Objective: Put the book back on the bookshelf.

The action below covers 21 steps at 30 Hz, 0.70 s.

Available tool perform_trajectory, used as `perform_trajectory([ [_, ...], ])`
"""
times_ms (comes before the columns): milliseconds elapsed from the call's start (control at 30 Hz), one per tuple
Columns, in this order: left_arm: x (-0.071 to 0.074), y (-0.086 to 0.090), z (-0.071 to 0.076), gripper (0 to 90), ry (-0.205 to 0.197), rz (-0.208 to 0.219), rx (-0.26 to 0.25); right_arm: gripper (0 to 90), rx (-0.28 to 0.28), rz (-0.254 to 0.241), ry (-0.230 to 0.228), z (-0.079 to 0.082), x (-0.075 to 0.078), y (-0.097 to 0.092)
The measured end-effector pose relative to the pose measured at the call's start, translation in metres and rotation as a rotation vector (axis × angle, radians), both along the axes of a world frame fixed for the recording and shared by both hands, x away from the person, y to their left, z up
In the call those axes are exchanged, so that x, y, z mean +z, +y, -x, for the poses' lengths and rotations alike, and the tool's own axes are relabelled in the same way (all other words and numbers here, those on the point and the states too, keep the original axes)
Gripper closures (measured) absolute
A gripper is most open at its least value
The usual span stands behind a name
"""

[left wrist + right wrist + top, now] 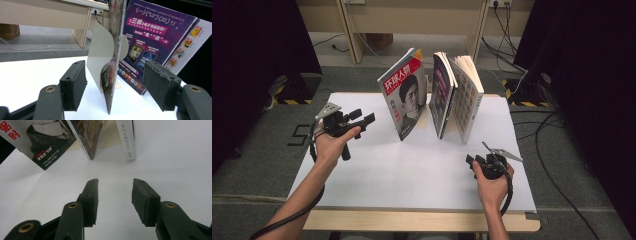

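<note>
The left gripper (113,87) has its fingers (72,85) spread, and the thin edge of the portrait magazine (115,55) stands upright between them, touching neither pad as far as I can tell. To take it well, I would judge the fingers should slide further along until both pads face flat cover, then close squarely, since the magazine leans on a cream bookend (98,60) and a skewed pinch could tip it. From above, that gripper (362,120) points at the cover (404,92), whose red band reads 环球人物. Past the right-hand finger stands a purple magazine (152,42) headed 三体 电子书回来啦. The right gripper (115,200) rests low over the white tabletop (162,165) with its fingers spread and nothing between them; beyond their tips stands a white book spine (127,140) reading 青年文摘.
</note>
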<state>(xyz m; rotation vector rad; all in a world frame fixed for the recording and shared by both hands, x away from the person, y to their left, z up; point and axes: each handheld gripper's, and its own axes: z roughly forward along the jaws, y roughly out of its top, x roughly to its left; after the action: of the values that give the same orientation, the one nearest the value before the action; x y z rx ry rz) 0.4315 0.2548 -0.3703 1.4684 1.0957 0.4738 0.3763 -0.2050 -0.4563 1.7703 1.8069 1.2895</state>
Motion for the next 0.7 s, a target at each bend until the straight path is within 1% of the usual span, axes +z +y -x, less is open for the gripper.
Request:
perform_trajectory([
  [100,-0.001,0.005,0.003,34.3,0.000,0.004,0.006,56.9,0.004,0.008,-0.003,0.000,0.000,0.000],
  [167,-0.002,0.007,0.006,34.3,0.000,0.008,0.010,56.8,0.003,0.004,0.000,0.000,0.000,0.000],
  [200,-0.003,0.009,0.007,34.2,0.002,0.008,0.011,56.8,-0.005,-0.006,0.008,0.001,0.001,0.002],
  [267,-0.005,0.011,0.009,34.2,0.005,0.008,0.014,56.7,0.002,0.003,-0.001,0.000,0.001,0.001],
  [367,-0.009,0.016,0.013,34.2,0.012,0.005,0.017,56.6,0.001,0.004,-0.003,0.001,0.001,0.000],
  [400,-0.010,0.017,0.014,34.2,0.013,0.007,0.018,56.5,-0.006,-0.006,0.004,0.001,0.002,0.001],
  [433,-0.011,0.018,0.015,34.2,0.017,0.007,0.019,56.5,-0.006,-0.005,0.004,0.002,0.002,0.001],
  [467,-0.013,0.019,0.016,34.2,0.020,0.010,0.019,56.4,-0.001,0.005,-0.003,0.001,0.001,0.001],
  [700,-0.021,0.029,0.027,34.2,0.030,0.011,0.025,56.0,0.001,0.011,-0.007,0.001,0.002,0.001],
])
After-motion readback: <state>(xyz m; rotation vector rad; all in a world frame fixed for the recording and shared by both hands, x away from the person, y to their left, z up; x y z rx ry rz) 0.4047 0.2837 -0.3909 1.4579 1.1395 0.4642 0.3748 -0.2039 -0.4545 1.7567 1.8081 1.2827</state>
